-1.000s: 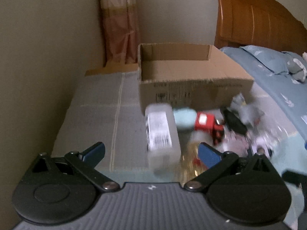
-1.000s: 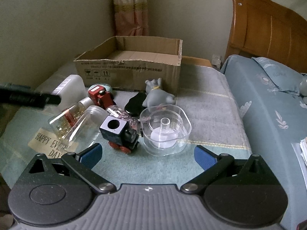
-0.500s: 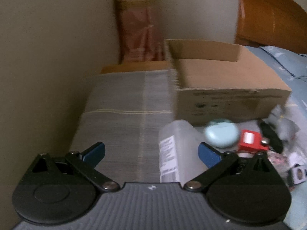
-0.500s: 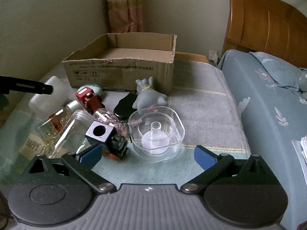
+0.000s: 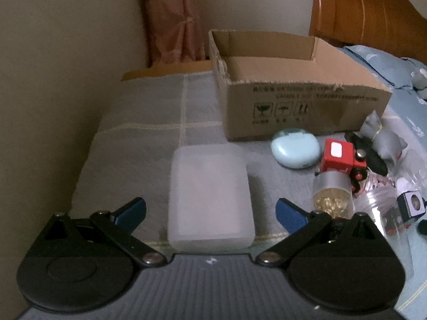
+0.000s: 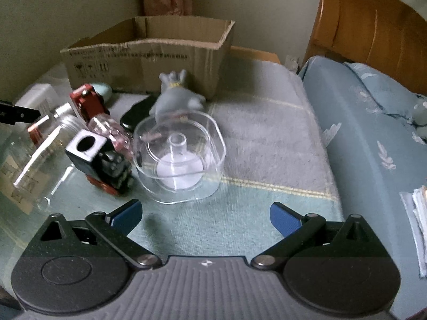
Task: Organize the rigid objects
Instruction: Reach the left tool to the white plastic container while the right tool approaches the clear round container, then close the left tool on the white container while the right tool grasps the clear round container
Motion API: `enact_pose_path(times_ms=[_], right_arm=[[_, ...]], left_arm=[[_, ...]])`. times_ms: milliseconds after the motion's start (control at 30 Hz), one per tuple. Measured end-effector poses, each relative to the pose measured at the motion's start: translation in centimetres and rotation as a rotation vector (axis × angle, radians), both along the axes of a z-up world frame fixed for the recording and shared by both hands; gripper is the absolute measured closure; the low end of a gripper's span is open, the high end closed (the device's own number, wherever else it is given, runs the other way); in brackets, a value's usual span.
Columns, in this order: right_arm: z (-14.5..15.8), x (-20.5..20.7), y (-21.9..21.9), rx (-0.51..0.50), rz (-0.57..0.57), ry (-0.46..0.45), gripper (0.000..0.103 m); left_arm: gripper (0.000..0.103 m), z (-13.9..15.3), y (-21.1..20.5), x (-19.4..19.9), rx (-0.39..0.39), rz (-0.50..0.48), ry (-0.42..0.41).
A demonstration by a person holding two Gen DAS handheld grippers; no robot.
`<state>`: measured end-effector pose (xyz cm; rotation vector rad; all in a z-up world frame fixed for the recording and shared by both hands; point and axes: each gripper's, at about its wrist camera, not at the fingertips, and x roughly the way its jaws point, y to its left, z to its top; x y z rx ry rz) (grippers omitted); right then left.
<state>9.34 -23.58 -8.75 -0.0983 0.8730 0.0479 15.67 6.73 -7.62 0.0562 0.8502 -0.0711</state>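
Left wrist view. Our left gripper stands wide open, its blue fingertips on either side of the white plastic bottle without touching it. The bottle lies flat on the grey blanket, nearer to us than the cardboard box and off its left front corner. The risk, as we judge it: the bottle looks smooth and broad, so a closure on its flat sides may squeeze it out of the grip, or it may slip on the lift toward the box. The box shows only a bare floor; we see nothing in it. Just in front of the box lie a pale blue case and a red toy train; nearer still stands a small jar holding gold-coloured bits.

Right wrist view. Our right gripper is likewise spread open and empty, above the blanket. In front of the box lies a clear plastic dish, with a central post and a white base but no loose contents. A black toy block touches or nearly touches its left side, and a grey figure stands between dish and box. Closing on the dish could nudge these neighbours, and its slick, transparent wall may slip.
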Motion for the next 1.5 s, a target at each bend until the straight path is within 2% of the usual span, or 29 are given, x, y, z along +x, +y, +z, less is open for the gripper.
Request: enact_pose_path(times_ms=[200,333,700,867,1033,1133,1300,1367,1500], right_arm=[[-1.0,0.9,-0.7,0.041,0.054,-0.049,0.0],[-1.3,0.9,-1.1,0.048,0.099,-0.094,0.0],[-1.0,3.4,-0.4,0.042,0.151,-0.06,0.0],[-1.0,4.0,-0.4,0.043,0.144,-0.053,0.0],[-1.0,3.6,-2.1,0.039,0.08,-0.05,0.0],[-0.9,3.5,-2.5,0.023,0.089,-0.046,0.0],[-0.6,3.7,-1.1,-0.046,0.185,-0.042,0.0],[-0.5,4.0,-0.6,-0.059,0.207,-0.04,0.001],[-0.3,4.4,-0.3,-0.061,0.229,-0.043,0.006]], left_arm=[[0.001,-1.2,-0.1,0.6,-0.001,0.006,0.038],[0.001,-1.7,0.4,1.1,-0.06,0.013,0.059],[0.001,-1.8,0.5,2.3,-0.069,0.025,0.041],[0.001,-1.8,0.6,2.5,-0.066,0.018,0.041],[0.001,-1.7,0.7,2.3,-0.062,0.01,0.046],[0.001,-1.6,0.7,2.2,-0.062,0.0,0.045],[0.006,-1.6,0.8,2.1,-0.063,-0.015,0.039],[0.016,-1.5,0.7,1.9,-0.049,-0.023,0.027],[0.026,-1.2,0.7,1.6,-0.045,-0.029,0.019]])
